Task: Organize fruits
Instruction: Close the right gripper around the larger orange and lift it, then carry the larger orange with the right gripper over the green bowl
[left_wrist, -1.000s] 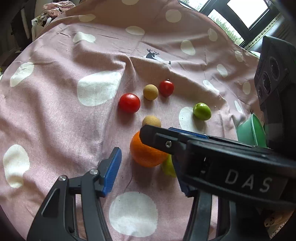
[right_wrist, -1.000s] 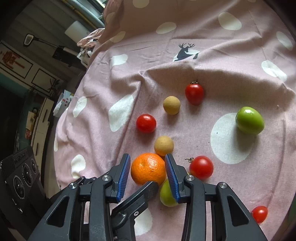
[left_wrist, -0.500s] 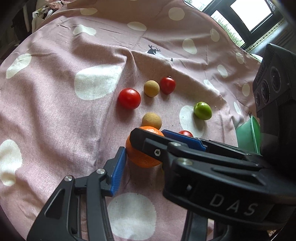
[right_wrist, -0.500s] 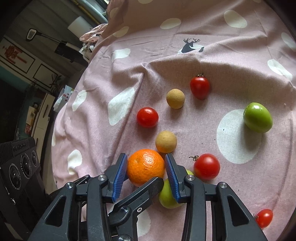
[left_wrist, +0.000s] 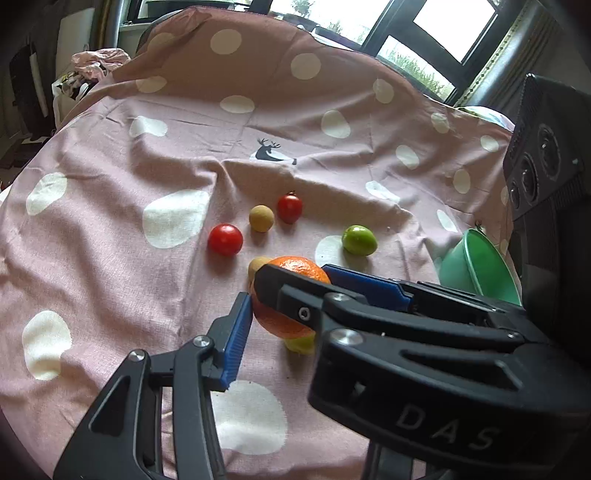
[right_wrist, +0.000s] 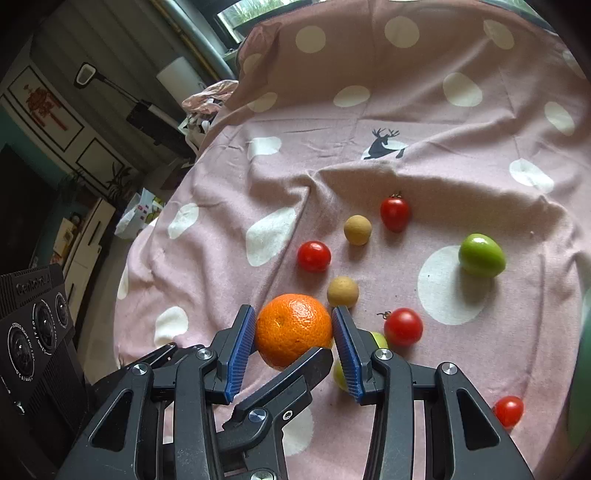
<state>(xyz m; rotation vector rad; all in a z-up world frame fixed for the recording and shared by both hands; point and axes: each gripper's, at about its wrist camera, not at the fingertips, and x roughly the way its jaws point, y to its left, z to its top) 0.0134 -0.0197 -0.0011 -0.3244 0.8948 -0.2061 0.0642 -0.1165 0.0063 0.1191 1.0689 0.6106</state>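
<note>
An orange (right_wrist: 291, 328) hangs just above the pink spotted cloth (right_wrist: 229, 184). My right gripper (right_wrist: 294, 318) is shut on it, a blue pad pressed to each side. My left gripper (left_wrist: 284, 317) crosses in from the side and is shut on the same orange. One of its blue pads (left_wrist: 236, 332) touches the orange (left_wrist: 295, 267); its other finger (right_wrist: 295, 373) lies under the fruit. A yellow-green fruit (right_wrist: 378, 339) lies on the cloth beneath. Around it lie red tomatoes (right_wrist: 314, 256) (right_wrist: 395, 213) (right_wrist: 403, 326), two tan round fruits (right_wrist: 357, 229) (right_wrist: 342, 291) and a green fruit (right_wrist: 481, 254).
A green bowl (left_wrist: 476, 266) sits at the cloth's right edge in the left wrist view. A black speaker box (right_wrist: 33, 332) stands close beside the grippers. Another small tomato (right_wrist: 509, 410) lies near the right edge. The cloth is wrinkled, with a ridge behind the fruits.
My left gripper's jaws closed onto the orange that the right gripper was around. Both grippers then rose and tilted up, lifting the orange off the cloth.
</note>
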